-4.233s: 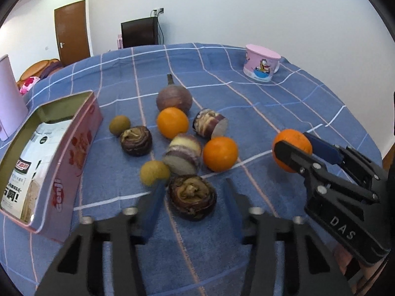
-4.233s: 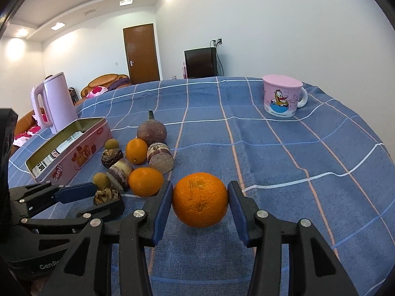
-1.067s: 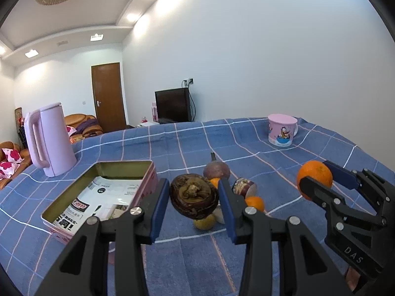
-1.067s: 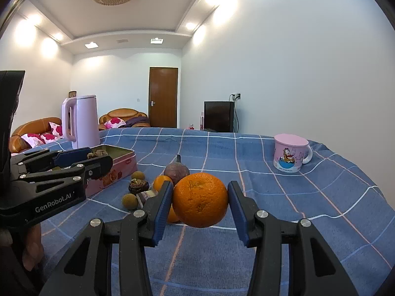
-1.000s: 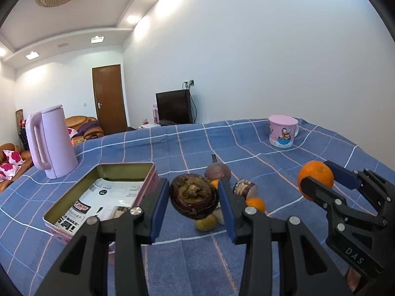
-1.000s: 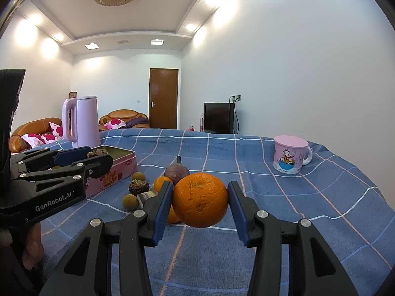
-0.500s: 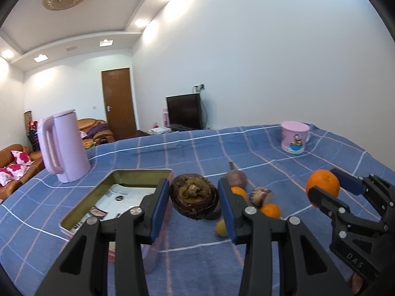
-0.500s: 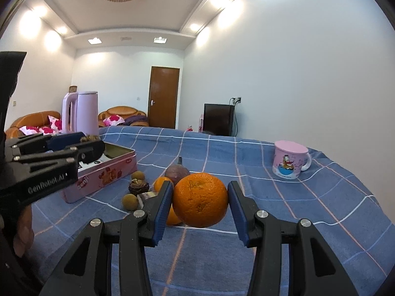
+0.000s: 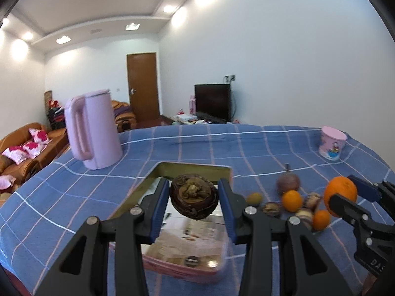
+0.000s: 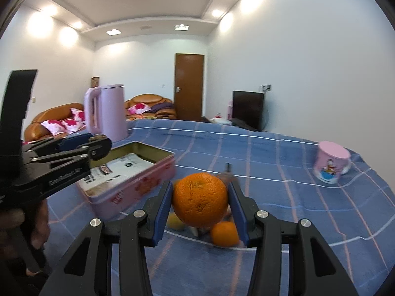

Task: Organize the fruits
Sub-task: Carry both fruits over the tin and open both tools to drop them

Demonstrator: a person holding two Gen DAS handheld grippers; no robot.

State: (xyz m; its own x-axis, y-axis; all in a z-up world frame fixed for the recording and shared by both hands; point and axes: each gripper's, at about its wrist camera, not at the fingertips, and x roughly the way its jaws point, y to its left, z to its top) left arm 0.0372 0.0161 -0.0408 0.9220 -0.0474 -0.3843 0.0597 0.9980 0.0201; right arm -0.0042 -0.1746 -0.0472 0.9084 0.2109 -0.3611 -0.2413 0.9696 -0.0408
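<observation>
Two fruits are held at once. My left gripper [image 9: 194, 198] has its jaws clamped on a dark brown, wrinkled round fruit [image 9: 194, 199], seen at centre of the left wrist view, above the open end of the pink rectangular metal tin [image 9: 197, 270] whose floor is lined with printed paper. My right gripper [image 10: 200, 203] has its jaws clamped on a large round orange [image 10: 200, 202], at lower centre of the right wrist view, with the tin to its left in that frame and apart from it.

The remaining fruits [image 9: 293, 204], small oranges, a greenish one and dark ones, lie in a cluster on the blue checked cloth of the bench [image 9: 74, 204], right of centre in the left view. A lilac plastic kettle [image 9: 92, 129] stands at upper left and a pink cartoon mug [image 9: 332, 143] at far right.

I judge the step in hand to be placing the brown fruit in the tin. To do it well I would lower it until it nearly rests on the paper before parting the jaws, choosing a far corner so that later fruits have room. A round fruit released from height may roll or bounce over the low wall. The orange should wait outside until the left gripper is out of the tin, since both cannot work in the opening together.
</observation>
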